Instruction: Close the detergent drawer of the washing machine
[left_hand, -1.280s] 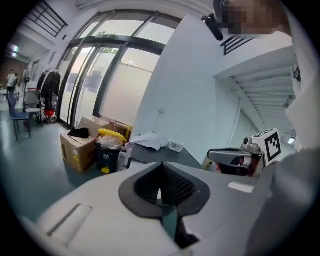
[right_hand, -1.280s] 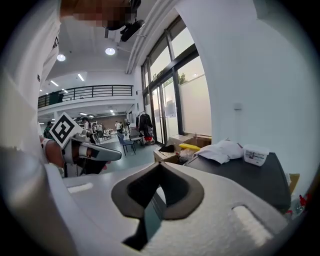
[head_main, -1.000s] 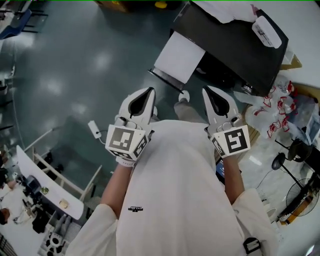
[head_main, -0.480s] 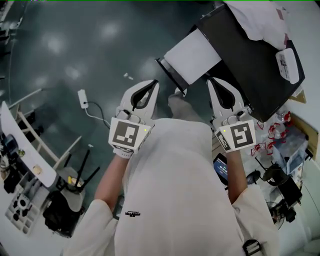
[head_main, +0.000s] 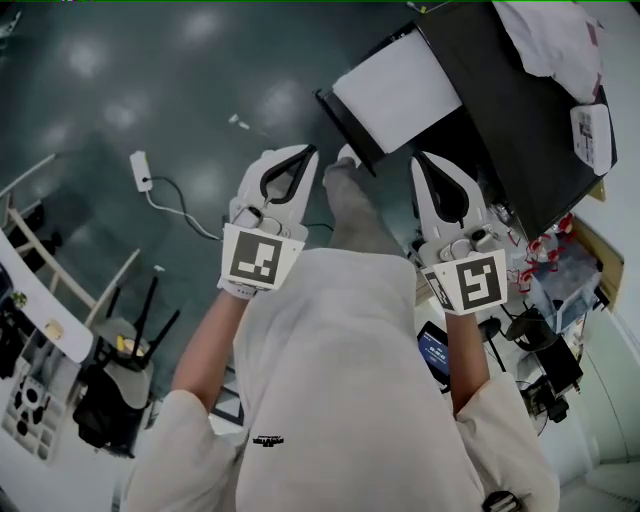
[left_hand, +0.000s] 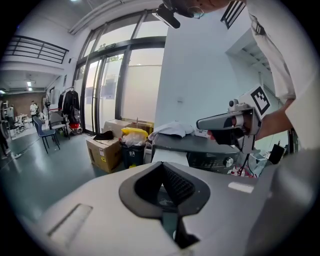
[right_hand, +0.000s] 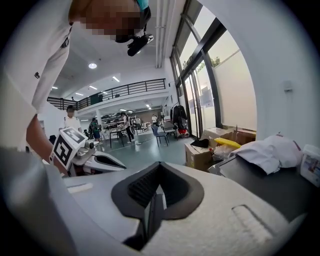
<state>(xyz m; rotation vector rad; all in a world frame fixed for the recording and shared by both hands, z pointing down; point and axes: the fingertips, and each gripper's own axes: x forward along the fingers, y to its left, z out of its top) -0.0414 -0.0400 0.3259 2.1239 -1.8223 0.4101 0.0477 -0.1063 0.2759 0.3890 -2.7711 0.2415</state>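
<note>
Black washing machine | front faces lower-left | left gripper, right gripper: jaws together

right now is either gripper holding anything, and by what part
Nothing is held. The left gripper and the right gripper both have their jaws together with nothing between them, in the air.
</note>
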